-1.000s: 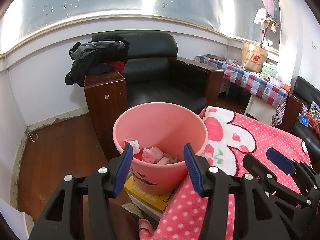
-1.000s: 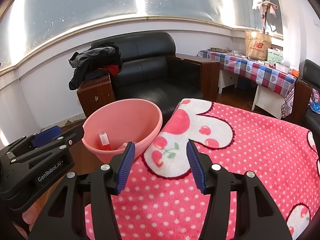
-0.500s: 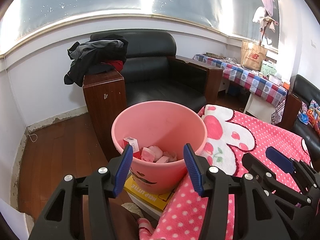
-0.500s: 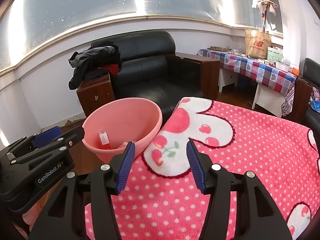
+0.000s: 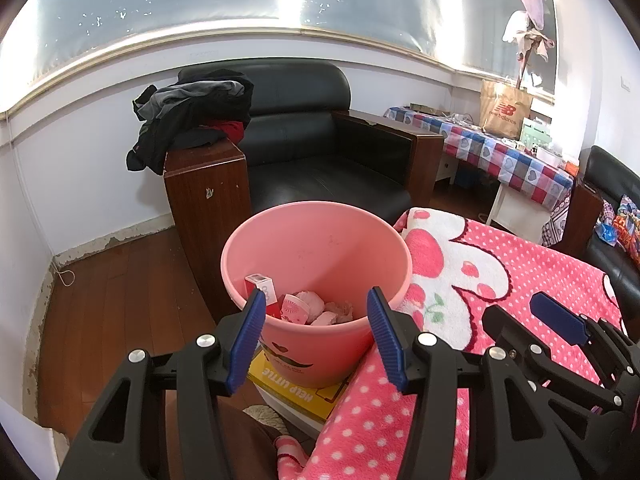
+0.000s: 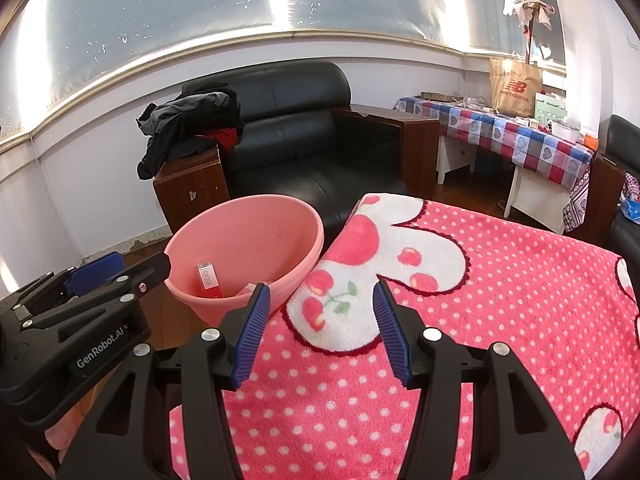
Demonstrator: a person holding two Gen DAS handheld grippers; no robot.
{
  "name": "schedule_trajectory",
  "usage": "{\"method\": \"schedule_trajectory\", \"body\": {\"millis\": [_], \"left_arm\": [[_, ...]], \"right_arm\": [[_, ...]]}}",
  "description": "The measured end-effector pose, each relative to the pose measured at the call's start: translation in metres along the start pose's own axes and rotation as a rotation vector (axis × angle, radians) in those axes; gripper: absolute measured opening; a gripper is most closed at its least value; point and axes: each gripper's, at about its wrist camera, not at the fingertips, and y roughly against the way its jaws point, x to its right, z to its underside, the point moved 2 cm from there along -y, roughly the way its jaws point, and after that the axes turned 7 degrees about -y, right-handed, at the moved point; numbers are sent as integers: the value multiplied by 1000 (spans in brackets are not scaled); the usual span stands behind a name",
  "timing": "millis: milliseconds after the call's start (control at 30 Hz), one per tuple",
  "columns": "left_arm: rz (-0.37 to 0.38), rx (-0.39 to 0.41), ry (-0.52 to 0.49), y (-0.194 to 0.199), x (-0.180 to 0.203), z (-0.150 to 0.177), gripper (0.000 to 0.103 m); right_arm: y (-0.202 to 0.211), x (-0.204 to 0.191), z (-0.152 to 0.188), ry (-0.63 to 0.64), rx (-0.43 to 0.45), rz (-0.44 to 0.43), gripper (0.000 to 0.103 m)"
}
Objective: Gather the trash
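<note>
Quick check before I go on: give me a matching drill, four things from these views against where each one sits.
Things:
1. pink bin
2. red and white carton
3. pile of dark clothes
4. brown paper bag

Places:
A. on the checked-cloth table
B. on the wooden armrest of the black armchair
C. on a yellow box beside the pink blanket
D. inside the bin, leaning on its wall

Pairs: 1-C, 2-D, 3-B, 4-A

I'm looking into a lived-in sitting room: black leather armchair at twelve o'clock, heaped dark clothes on its wooden arm, checked-cloth side table at two o'clock, brown wooden floorboards left.
</note>
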Motion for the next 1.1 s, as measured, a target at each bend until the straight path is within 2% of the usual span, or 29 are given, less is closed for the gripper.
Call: {"method": "schedule_trajectory", "body": {"millis": [1100], "left_arm": [[40,-21,-53,-4,19,-7,52]], "right_arm": [[3,15,-2,-29,-3,6,54]]}}
